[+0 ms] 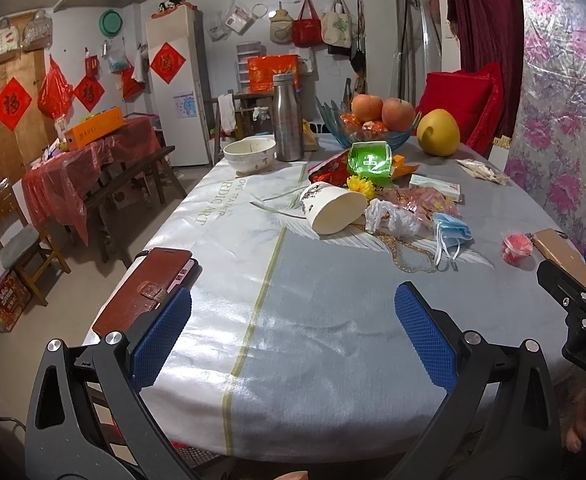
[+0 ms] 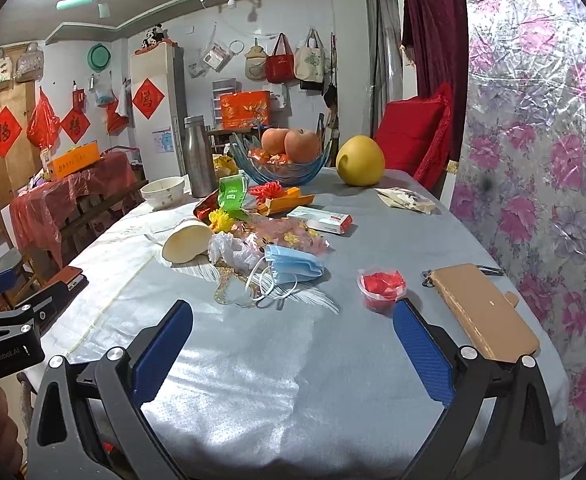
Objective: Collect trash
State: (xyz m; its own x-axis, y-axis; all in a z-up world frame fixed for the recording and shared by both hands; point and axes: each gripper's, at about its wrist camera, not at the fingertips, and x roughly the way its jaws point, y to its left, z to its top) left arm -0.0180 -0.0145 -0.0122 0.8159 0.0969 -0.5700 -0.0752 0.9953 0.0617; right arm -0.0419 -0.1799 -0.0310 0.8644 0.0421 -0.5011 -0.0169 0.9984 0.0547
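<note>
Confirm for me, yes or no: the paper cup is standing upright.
No, the paper cup lies tipped on its side on the tablecloth, its open mouth facing the camera.

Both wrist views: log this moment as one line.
left gripper: open, empty | right gripper: open, empty | blue face mask, tipped white paper cup: on table, untouched

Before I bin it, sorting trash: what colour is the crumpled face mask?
Light blue face mask with white ear loops, clearest in the right wrist view.
</note>
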